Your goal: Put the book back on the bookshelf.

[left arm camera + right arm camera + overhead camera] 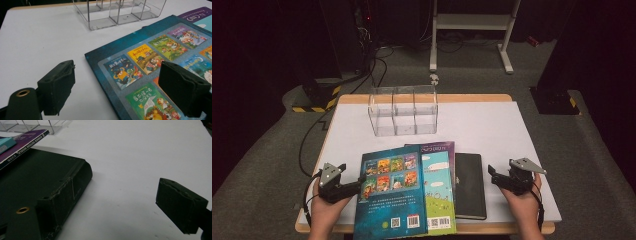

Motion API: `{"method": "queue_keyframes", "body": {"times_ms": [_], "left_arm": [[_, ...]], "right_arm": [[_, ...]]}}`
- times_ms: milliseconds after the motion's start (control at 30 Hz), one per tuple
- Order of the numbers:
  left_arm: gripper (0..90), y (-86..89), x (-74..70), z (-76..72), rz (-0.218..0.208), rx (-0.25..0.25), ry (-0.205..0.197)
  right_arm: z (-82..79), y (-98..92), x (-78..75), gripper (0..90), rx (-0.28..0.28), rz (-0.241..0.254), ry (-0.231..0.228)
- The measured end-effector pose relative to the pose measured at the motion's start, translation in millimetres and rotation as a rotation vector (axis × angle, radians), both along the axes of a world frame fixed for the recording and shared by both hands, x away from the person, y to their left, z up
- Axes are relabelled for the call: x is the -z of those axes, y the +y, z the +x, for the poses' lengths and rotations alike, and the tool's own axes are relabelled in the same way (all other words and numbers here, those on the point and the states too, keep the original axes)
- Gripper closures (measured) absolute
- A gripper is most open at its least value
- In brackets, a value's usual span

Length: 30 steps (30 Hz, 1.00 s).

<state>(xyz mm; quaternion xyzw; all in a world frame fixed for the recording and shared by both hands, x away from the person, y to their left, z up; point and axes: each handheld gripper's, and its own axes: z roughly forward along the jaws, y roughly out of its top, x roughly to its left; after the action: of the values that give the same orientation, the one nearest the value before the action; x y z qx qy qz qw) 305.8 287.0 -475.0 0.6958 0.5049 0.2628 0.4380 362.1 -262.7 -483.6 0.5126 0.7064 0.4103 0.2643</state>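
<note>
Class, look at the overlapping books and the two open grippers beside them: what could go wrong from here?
1. The large dark-blue picture book overlaps the light-blue and green book; lifting it with the left gripper may drag its neighbours.
2. That book overhangs the white table at the near edge and could slip off.
3. The clear plastic divider rack looks light and might tip if knocked.

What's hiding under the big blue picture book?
Under the blue picture book, a light-blue book peeks out, with a purple book beneath that. Their covered parts cannot be seen.

Dim lab: floor cables (362, 75), hazard-striped base (319, 102).
</note>
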Motion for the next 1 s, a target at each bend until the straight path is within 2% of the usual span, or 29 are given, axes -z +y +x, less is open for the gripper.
{"method": "queue_keyframes", "body": {"times_ms": [33,100,233,367,433,533,567,667,767,833,867,933,1000], "left_arm": [[14.0,2.4,1.4,1.1,-0.006,-0.001,0.015],[13.9,3.5,3.8,2.0,-0.012,-0.002,0.021],[12.5,4.3,6.5,3.3,-0.019,0.001,0.036],[12.4,3.9,8.3,3.3,-0.012,0.003,0.039],[12.4,3.2,8.6,3.4,0.004,0.009,0.059],[11.6,3.3,8.4,4.1,0.003,0.008,0.077],[11.7,3.5,7.3,4.0,-0.008,0.015,0.098],[15.7,3.9,5.4,2.8,-0.021,0.031,0.097],[14.7,2.5,4.7,1.4,-0.008,0.037,0.098],[13.0,-0.2,6.6,0.8,0.011,0.037,0.122],[12.3,-2.8,9.0,-0.7,0.033,0.04,0.148],[12.2,-5.2,11.7,-3.6,0.033,0.041,0.175],[12.3,-6.2,13.1,-6.1,0.024,0.046,0.183]], "right_arm": [[-2.4,0.2,-1.0,15.0,0.001,0.001,-0.013],[-4.2,0.9,-0.2,15.4,-0.009,0.004,-0.003],[-8.2,4.6,2.2,17.6,-0.026,-0.028,-0.008],[-8.5,5.4,2.4,17.7,-0.031,-0.019,-0.007],[-8.4,5.8,3.4,23.7,-0.039,-0.027,-0.007],[-7.9,5.9,4.2,23.7,-0.04,-0.031,-0.003],[-7.6,5.4,4.3,24.3,-0.043,-0.03,-0.003],[-7.8,4.9,3.8,25.0,-0.047,-0.029,-0.006],[-8.4,5.4,2.9,26.6,-0.055,-0.04,-0.011],[-7.9,5.7,1.8,26.0,-0.058,-0.036,-0.003],[-7.7,6.6,1.0,25.7,-0.058,-0.031,-0.003],[-7.6,8.0,0.1,25.6,-0.068,-0.029,0.002],[-7.7,8.9,-0.3,25.6,-0.071,-0.029,0.004]]}}
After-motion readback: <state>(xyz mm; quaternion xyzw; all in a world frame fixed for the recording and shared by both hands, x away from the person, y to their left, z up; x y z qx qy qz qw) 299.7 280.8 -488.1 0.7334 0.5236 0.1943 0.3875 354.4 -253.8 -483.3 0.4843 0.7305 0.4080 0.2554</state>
